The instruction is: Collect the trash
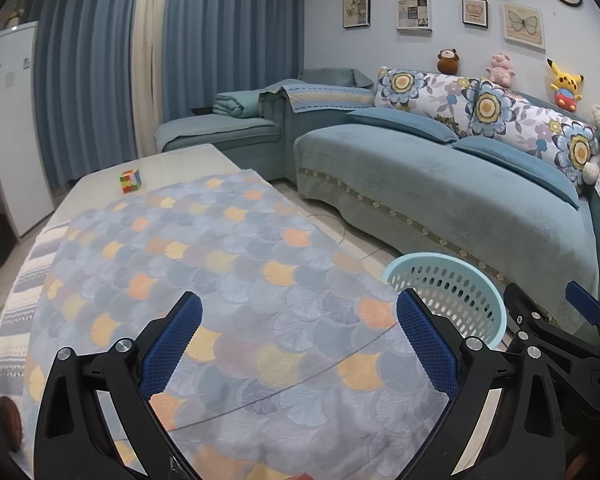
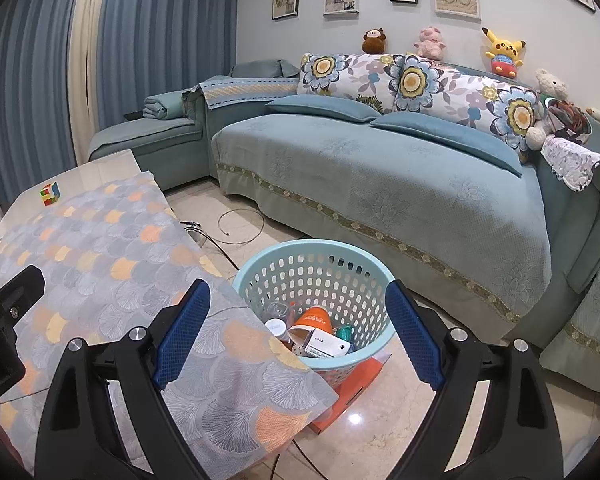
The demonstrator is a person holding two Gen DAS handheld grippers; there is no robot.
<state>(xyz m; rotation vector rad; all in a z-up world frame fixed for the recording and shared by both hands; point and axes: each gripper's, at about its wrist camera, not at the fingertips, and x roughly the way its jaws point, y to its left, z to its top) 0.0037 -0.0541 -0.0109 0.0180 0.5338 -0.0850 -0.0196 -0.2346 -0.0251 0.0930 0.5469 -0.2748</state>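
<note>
Trash (image 2: pixel 314 334) lies heaped inside the pale blue perforated basket (image 2: pixel 260 270), lower centre of the right wrist view: an orange cup, a white box, a clear bottle and a small teal item can be told apart, the rest not.

Sofa (image 2: pixel 380 184), upper right of both views, carries patterned cushions and soft toys; none reads as rubbish.

Table (image 1: pixel 172 160), covered by a scale-patterned cloth (image 1: pixel 220 280), fills the lower left. Its cloth shows nothing loose in either view; a colour cube (image 1: pixel 130 181) stands on the bare top at upper left, likely a toy and best left alone.

Basket stands on the floor just beside the table's near corner, over an orange flat object whose nature cannot be told.

Left gripper (image 1: pixel 300 340) hovers over the cloth, jaws spread wide, nothing between them. Right gripper (image 2: pixel 300 330) hangs above the basket mouth, jaws likewise wide and empty.

Judgement: collection appears nearly or wholly complete. To finish well, scan table edges and floor before withdrawing, and keep both grippers clear of the basket rim so it does not tip.
</note>
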